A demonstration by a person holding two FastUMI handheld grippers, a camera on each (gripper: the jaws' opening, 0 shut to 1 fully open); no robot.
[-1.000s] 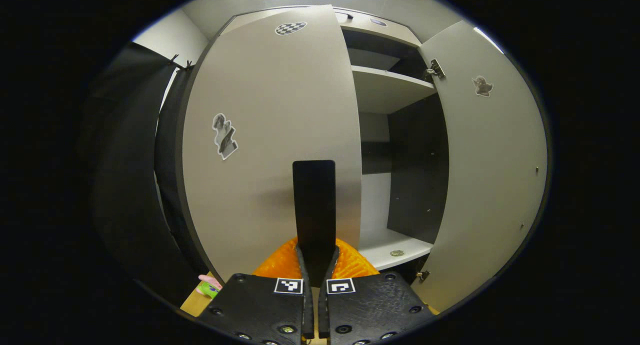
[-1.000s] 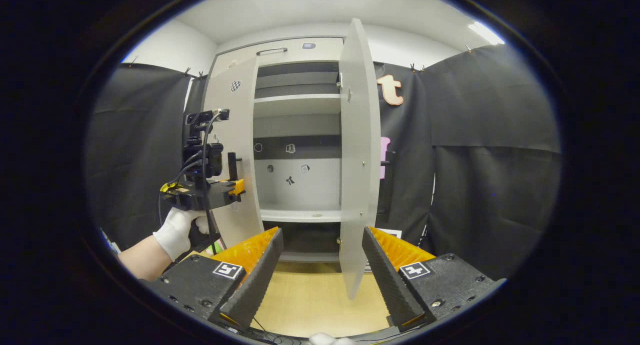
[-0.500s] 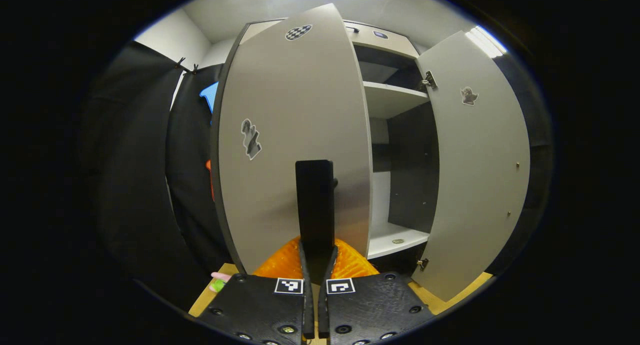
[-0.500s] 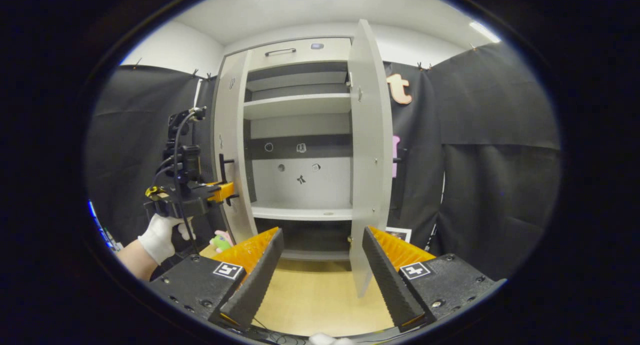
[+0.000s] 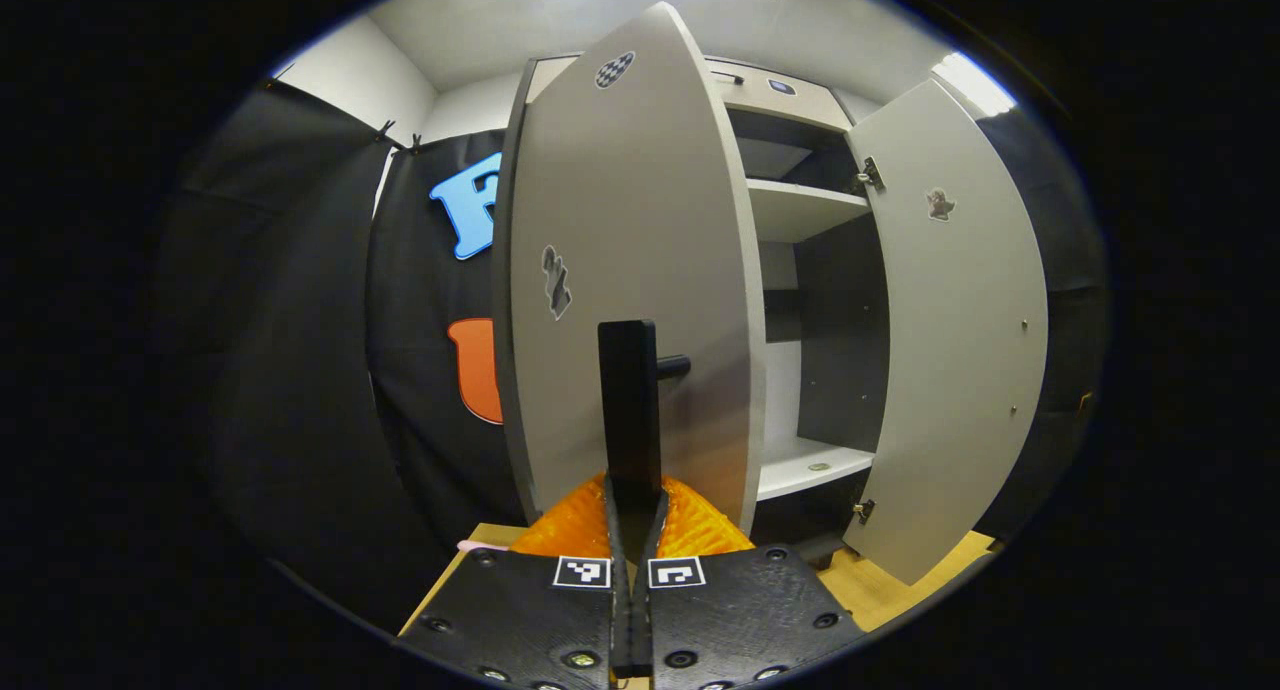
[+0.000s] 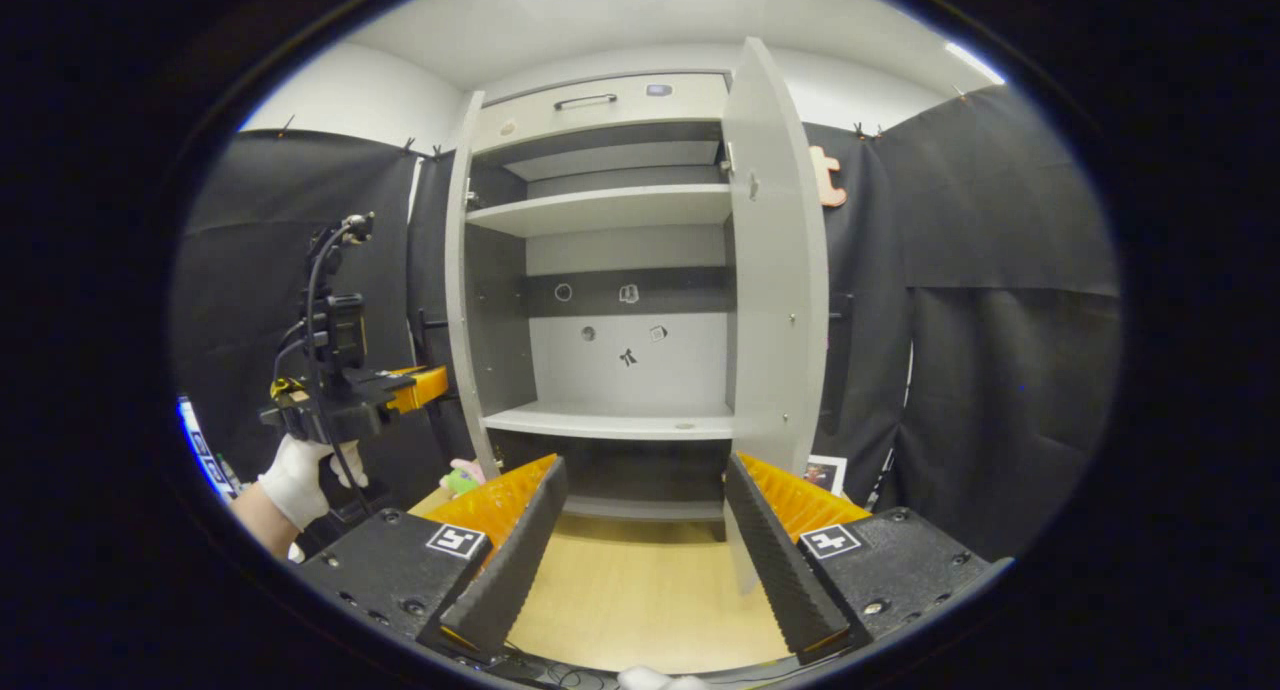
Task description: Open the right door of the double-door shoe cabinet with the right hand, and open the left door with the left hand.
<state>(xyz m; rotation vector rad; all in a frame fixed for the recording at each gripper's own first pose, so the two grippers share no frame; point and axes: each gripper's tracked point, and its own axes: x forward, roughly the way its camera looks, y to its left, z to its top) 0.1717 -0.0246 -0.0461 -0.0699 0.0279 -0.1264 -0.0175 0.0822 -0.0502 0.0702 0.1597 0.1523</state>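
Note:
The grey double-door shoe cabinet point(image 6: 600, 100) stands with both doors swung out. In the left gripper view my left gripper point(image 5: 632, 485) is shut on the black bar handle point(image 5: 630, 400) of the left door point(image 5: 640, 220), whose front face fills the middle. The right door point(image 5: 960, 320) hangs wide open on the right. In the right gripper view the left door point(image 6: 462, 300) is nearly edge-on, with the left gripper point(image 6: 420, 385) at its handle, held by a gloved hand point(image 6: 295, 475). My right gripper point(image 6: 645, 462) is open and holds nothing, well short of the right door point(image 6: 780, 270).
Inside are pale shelves point(image 6: 600, 210) and a dark back panel with small stickers point(image 6: 628, 293). A small round object point(image 6: 685, 426) lies on the lower shelf. A pink-green toy point(image 6: 462, 475) sits on the wooden floor point(image 6: 630, 600) by the left door. Black cloth walls flank both sides.
The left door has swung farther outward with my left gripper on its handle, going from angled to almost edge-on in the right gripper view. The right gripper stayed open.

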